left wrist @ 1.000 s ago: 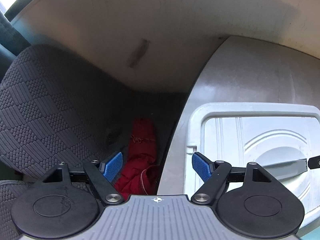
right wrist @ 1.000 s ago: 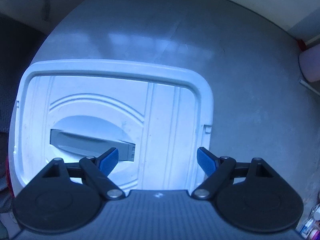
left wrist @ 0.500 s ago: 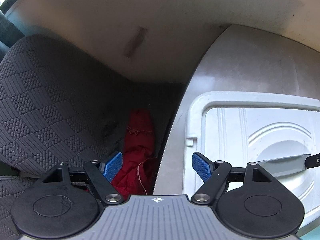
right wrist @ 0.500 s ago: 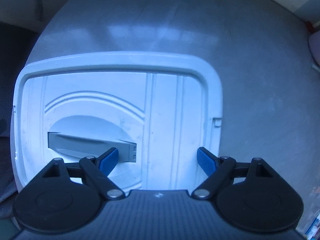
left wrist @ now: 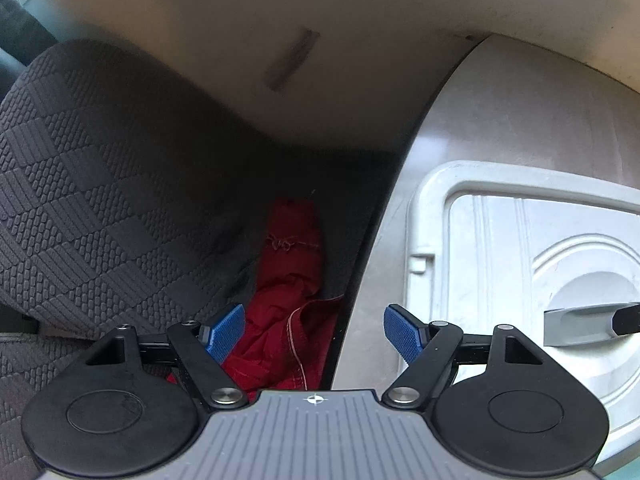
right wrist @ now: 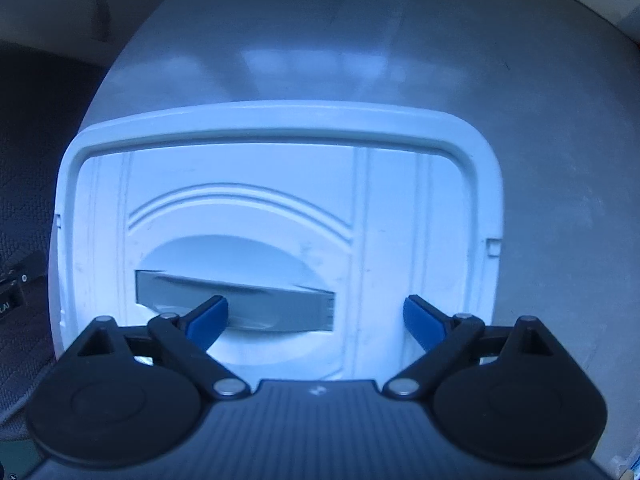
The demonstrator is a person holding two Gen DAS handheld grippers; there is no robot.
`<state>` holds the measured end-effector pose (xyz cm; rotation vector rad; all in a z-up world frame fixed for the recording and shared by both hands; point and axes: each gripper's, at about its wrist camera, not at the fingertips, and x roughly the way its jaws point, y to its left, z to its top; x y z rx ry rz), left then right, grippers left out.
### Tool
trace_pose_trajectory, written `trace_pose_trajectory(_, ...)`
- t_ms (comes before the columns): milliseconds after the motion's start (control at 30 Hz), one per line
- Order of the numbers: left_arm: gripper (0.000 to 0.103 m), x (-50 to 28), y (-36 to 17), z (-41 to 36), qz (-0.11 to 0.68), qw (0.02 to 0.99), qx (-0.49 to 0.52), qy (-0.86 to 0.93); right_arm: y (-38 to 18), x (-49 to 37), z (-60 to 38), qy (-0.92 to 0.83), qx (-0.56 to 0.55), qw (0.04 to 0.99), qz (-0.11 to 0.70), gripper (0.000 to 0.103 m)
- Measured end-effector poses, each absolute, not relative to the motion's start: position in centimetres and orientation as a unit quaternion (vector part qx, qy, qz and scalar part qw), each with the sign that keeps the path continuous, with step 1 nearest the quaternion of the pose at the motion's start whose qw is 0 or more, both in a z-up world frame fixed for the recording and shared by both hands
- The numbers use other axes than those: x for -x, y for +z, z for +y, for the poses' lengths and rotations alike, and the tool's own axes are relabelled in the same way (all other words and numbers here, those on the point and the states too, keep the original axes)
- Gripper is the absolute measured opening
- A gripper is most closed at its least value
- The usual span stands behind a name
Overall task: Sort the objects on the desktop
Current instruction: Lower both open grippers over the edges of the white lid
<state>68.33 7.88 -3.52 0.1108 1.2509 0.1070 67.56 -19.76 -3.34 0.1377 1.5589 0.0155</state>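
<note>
Right gripper (right wrist: pixel 316 320) is over the white box lid (right wrist: pixel 280 120), tongs spread wide, nothing between the blue pads. Its left pad (right wrist: pixel 208 316) overlaps the grey handle (right wrist: pixel 256 304) in view; can't tell if it touches. The handle lies flat in the lid's oval recess, running left-right, with its right end short of the right pad.

The lid sits on a grey round table (right wrist: pixel 360 40) and fills most of the near part of the tabletop. A small latch tab shows on each short side of the rim.

Left gripper (left wrist: pixel 314 330) is also spread and holds nothing. It hangs off the table's left edge, pointing at the gap between the table (left wrist: pixel 520 112) and a dark patterned seat (left wrist: pixel 100 180). A red cloth (left wrist: pixel 288 280) is bunched in that gap, below and between the pads, well apart from them.

In the left view the lid (left wrist: pixel 432 208) is at right, with the handle (left wrist: pixel 580 320) at the frame edge and a black tip of the right gripper (left wrist: pixel 628 318) over its end.
</note>
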Motion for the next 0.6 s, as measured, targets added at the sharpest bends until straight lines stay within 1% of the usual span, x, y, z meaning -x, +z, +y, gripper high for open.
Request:
trace_pose_trajectory(200, 0.078, -68.1, -3.5, 7.8, 0.587, 0.807, -0.048, 0.045, -3.0, -67.5, -19.1, 0.003, -0.049, 0.712, 0.700, 0.095)
trace_pose_trajectory(600, 0.078, -68.1, -2.5, 7.2, 0.583, 0.810, -0.041, 0.037, -3.4, -67.3, -22.6, 0.026, -0.092, 0.710, 0.698, 0.095)
